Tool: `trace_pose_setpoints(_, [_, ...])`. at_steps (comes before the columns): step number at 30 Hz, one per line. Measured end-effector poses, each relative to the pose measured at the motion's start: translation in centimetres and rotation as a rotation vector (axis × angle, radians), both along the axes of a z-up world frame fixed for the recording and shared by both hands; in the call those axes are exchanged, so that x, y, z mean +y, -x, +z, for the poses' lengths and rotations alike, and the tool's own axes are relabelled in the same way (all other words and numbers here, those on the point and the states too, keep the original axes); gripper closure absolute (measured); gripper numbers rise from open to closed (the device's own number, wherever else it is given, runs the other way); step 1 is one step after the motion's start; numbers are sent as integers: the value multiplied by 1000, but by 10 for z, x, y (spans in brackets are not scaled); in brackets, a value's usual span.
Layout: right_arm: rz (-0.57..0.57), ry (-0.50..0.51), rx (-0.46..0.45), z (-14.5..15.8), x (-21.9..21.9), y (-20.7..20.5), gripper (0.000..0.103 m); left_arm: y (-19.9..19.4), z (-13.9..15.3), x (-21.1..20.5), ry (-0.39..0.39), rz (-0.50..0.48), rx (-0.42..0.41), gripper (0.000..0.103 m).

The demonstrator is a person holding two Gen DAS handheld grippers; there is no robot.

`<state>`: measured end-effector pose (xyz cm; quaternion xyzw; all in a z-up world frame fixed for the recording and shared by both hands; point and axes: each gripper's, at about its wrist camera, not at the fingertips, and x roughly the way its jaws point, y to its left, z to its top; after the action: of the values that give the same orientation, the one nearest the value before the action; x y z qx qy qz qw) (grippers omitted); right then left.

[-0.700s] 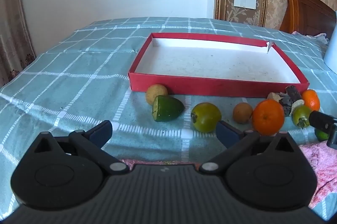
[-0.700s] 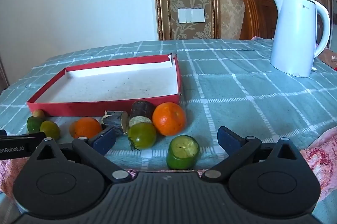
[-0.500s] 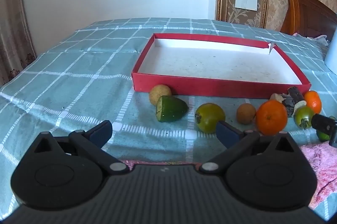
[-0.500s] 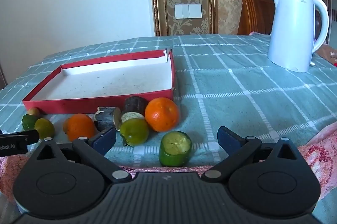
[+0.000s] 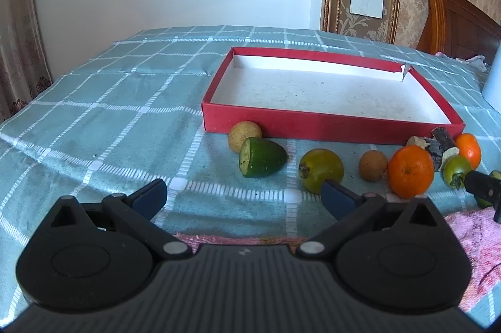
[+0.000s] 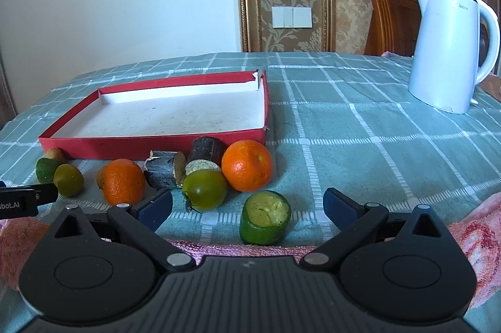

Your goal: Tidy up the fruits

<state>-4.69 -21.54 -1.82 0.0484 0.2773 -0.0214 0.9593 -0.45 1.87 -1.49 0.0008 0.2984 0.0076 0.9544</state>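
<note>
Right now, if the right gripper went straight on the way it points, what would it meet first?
Probably the cut green fruit, standing just ahead between the open jaws of the right gripper; depth is uncertain.

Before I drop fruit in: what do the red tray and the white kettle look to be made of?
Red tray: likely cardboard, matte red outside and white inside; one far corner is torn and flapping, as paper would. White kettle: probably glossy plastic, given its smooth moulded shape and soft sheen, with a thin metallic-looking band at the rim.
</note>
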Motion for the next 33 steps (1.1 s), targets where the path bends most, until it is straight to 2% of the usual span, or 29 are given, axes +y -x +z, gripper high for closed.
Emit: trace_pose_setpoints(33, [39,47,62,-9,18,-23,1,-6,-9,5,4,-16,22,0])
